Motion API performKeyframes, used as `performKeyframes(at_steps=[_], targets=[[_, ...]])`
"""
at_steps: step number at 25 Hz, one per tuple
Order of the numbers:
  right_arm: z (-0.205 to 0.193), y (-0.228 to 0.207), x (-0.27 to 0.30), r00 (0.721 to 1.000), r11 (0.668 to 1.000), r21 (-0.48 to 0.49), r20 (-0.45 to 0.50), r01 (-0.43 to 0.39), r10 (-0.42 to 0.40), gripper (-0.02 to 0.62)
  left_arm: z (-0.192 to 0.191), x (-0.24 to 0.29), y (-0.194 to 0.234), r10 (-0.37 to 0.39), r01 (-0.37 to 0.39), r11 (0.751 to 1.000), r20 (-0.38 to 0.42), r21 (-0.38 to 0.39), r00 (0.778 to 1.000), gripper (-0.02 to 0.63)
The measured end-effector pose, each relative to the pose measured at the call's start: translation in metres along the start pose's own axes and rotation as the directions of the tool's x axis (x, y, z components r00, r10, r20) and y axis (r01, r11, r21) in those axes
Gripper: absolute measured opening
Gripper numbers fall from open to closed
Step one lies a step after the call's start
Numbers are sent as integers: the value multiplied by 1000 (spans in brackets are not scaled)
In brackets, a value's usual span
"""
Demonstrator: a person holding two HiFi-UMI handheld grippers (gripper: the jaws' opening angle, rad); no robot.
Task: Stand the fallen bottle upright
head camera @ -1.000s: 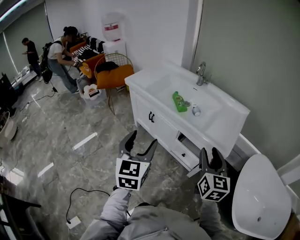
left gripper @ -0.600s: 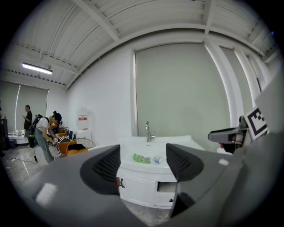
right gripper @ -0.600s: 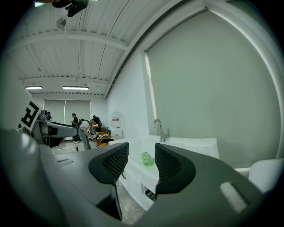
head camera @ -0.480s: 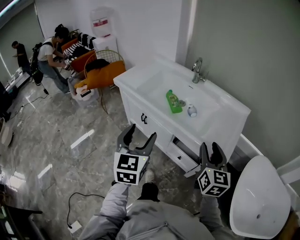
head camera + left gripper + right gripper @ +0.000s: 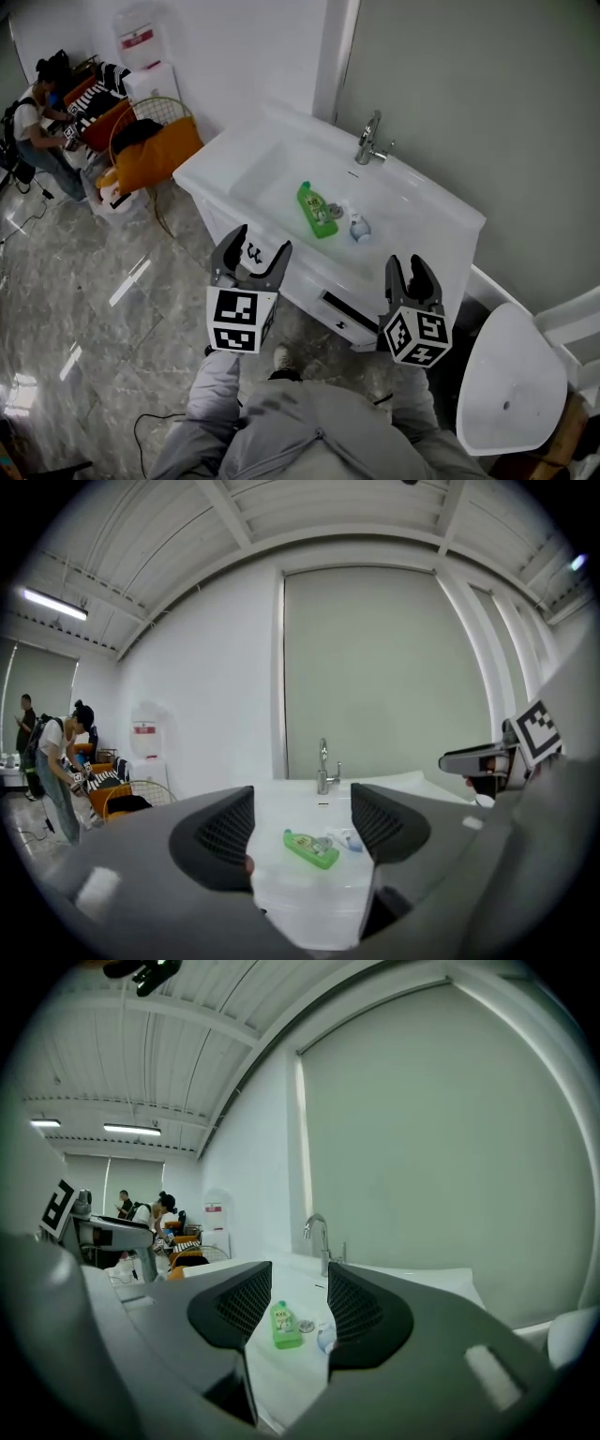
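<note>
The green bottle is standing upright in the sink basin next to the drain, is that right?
Not quite. The green bottle is lying on its side, not standing upright. It is in the sink basin next to the drain, as you said. The head view shows this most clearly.

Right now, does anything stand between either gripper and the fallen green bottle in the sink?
Nothing visible blocks it. The green bottle lies on its side in the sink basin, in plain sight of the left gripper and the right gripper. A small white item lies beside it on the right gripper's side, close to that line.
</note>
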State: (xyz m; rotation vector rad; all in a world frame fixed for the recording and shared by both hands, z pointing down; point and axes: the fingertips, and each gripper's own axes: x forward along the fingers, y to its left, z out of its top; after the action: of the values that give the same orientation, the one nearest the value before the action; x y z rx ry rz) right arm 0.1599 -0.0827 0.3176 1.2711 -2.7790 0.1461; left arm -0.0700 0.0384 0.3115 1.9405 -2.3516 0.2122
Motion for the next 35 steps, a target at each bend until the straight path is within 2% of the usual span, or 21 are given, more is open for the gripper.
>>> performKeyframes(at_steps=[4,8,12,17,21,26,31,35], targets=[[-2,7,47,999,1000,-2,-20,26,-26,187,-3,42,24,-36,37,999,-19,12,999,354],[-11,5,77,997,999,-24,-70,43,-44,187,-10,75,33,-79,78,997,-37,-23,996,354],[-24,4,108,992,998,-38,-121,41,-45,187,-12,99,41,-104,103,994,-47,-27,993,354],[-47,4,150,978,999,-51,-210,6,-17,187,-14,120,44,-116,115,993,-61,-25,991,354],[-70,-6,188,954,997,-65,-300,-34,13,187,-11,140,48,-95,94,995,-63,-27,993,354],[-122,-28,242,887,992,-112,-461,-62,3,189,-22,162,57,-57,53,998,-119,-41,991,354],[-194,-43,282,759,977,-168,-651,-130,-11,190,-28,180,64,-15,5,998,-146,-67,989,354],[-228,-47,307,695,963,-197,-719,-184,-14,190,-37,188,69,16,-31,996,-175,-81,984,354]])
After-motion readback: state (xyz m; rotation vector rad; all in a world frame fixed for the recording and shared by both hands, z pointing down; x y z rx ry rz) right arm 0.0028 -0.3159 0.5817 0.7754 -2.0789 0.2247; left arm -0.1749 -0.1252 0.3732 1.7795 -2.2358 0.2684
